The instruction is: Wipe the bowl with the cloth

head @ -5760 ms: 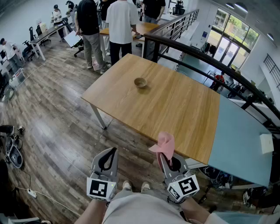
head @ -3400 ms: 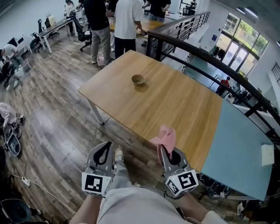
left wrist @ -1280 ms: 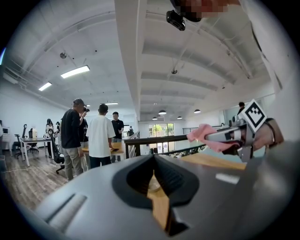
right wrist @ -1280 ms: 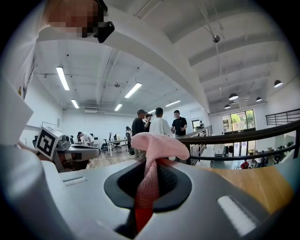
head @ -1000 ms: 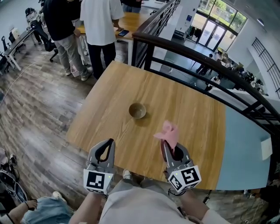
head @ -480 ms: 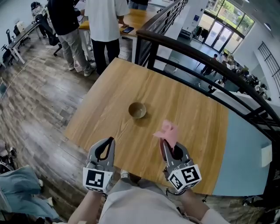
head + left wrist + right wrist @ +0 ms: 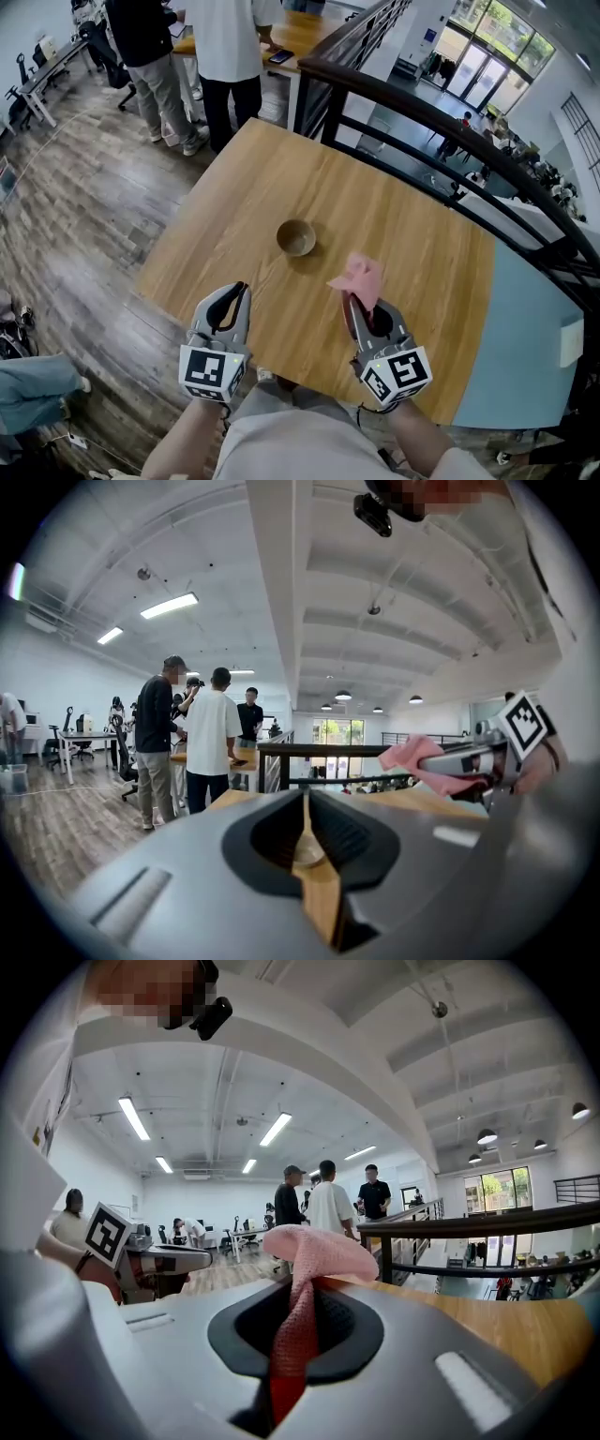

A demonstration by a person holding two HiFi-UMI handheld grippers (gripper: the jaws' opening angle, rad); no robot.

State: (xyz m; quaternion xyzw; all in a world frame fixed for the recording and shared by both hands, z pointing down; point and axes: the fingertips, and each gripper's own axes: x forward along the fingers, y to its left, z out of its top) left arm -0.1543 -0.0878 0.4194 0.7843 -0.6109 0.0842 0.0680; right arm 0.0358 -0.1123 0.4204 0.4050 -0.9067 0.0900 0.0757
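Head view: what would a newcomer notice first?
The pink cloth stands out most, pinched in the right gripper and sticking up over the near part of the wooden table. Next comes the small bowl, alone near the table's middle, ahead and left of the cloth. Beyond the far corner, people stand in a group.

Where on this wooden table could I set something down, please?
Bare board rings the small brown bowl: wide towards the black railing, wider rightwards to the blue-grey panel. The light wooden tabletop is crowded only at its near edge, by the right claw gripping the pink cloth and the empty left claw, its jaws just opening.
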